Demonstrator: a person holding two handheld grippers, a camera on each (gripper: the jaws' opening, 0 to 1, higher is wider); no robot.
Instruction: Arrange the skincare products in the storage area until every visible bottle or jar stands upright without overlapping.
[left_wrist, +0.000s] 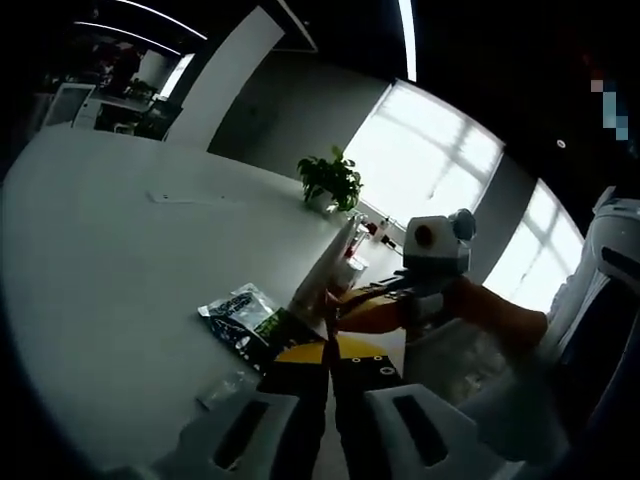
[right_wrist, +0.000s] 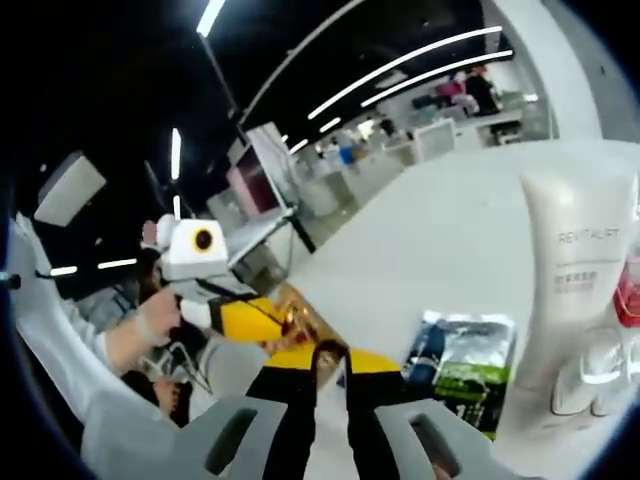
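Claws (left_wrist: 328, 375) x2, 1 white tube (right_wrist: 572, 300), 1 sachet (right_wrist: 462, 368)

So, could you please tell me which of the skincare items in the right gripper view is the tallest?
The white Revitalift tube, standing upright at the right. It towers over the flat dark sachet pack lying on the white table beside it.

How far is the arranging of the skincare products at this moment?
Done: one white tube stands upright on the white table. In hand: nothing; the left gripper and right gripper have their jaws together and hold nothing. Left: a dark sachet lies flat, and nothing shows a finished arrangement.
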